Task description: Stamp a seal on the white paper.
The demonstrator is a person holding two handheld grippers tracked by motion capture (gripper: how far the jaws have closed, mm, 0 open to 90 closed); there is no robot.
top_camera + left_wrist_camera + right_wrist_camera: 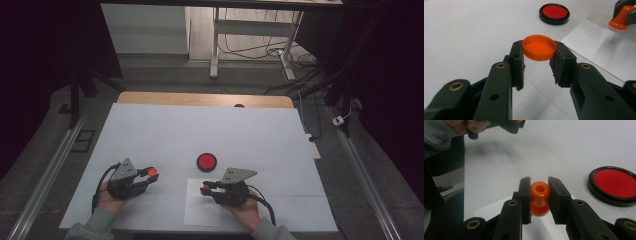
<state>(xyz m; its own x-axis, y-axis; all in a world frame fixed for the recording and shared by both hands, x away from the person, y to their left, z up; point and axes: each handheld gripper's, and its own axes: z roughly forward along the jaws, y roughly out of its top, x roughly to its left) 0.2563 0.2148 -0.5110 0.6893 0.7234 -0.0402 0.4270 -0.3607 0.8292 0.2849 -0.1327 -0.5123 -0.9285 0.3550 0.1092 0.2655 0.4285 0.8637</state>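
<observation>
While the cap (pixel 539 47) is clamped in the left gripper (pixel 537 58) and the stamp (pixel 540 198) in the right gripper (pixel 539 196) — both near the red pad (pixel 206 161) — capping is judged next, alignment being needed.

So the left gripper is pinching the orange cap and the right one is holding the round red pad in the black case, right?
Not quite. The right gripper holds an orange stamp; the red pad lies untouched on the table, as the right gripper view shows. The left gripper does pinch the orange cap.
</observation>
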